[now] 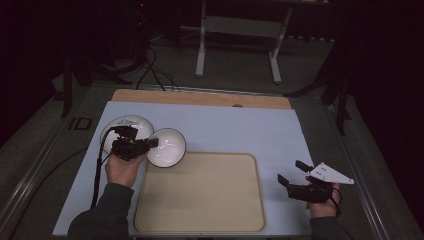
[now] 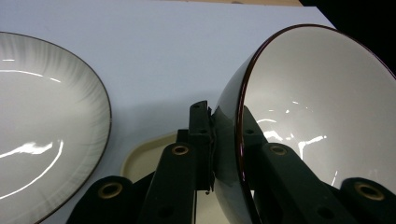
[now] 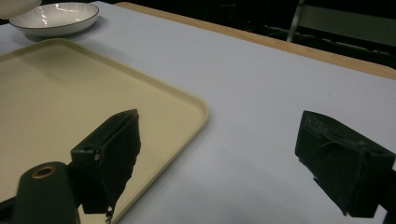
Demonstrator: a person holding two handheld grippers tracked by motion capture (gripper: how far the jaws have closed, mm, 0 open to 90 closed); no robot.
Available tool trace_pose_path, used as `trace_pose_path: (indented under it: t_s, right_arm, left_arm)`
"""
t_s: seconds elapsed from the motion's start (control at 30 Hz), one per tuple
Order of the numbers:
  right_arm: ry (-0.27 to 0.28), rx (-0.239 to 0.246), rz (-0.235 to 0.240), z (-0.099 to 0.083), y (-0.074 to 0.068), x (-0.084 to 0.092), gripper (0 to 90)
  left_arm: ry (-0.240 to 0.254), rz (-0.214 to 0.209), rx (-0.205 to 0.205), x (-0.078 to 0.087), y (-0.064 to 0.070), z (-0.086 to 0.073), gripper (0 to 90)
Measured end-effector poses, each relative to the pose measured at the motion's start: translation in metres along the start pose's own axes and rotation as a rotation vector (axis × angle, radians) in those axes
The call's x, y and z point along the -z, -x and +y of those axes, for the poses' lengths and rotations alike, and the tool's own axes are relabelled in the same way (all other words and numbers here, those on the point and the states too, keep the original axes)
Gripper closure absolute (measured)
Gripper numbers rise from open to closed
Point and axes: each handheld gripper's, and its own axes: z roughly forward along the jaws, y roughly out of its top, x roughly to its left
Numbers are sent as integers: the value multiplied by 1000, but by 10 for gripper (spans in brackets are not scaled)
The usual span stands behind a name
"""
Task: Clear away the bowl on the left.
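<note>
Bowl [image 2: 322, 116] rim is pinched in my left gripper [image 2: 224, 140], tilted beside the plate [image 2: 46, 126]; my right gripper [image 3: 219, 158] gapes wide, empty, by the tray [image 3: 70, 93].

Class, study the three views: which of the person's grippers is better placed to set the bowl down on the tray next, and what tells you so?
Left, probably. The left gripper is already shut on the bowl's rim, right at the tray's far corner. The right gripper is open with nothing between its jaws, out past the tray's opposite side.
</note>
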Motion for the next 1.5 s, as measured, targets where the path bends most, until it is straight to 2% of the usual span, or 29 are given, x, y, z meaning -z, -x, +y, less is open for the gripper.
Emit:
trace_pose_path:
  t_s: [1.0, 1.5]
  right_arm:
    - [2, 0, -1, 0, 0, 0, 138]
    - [0, 0, -1, 0, 0, 0, 139]
  left_arm:
    - [-57, -43, -49, -19, 25, -10, 821]
    - [-94, -52, -64, -26, 31, -18, 821]
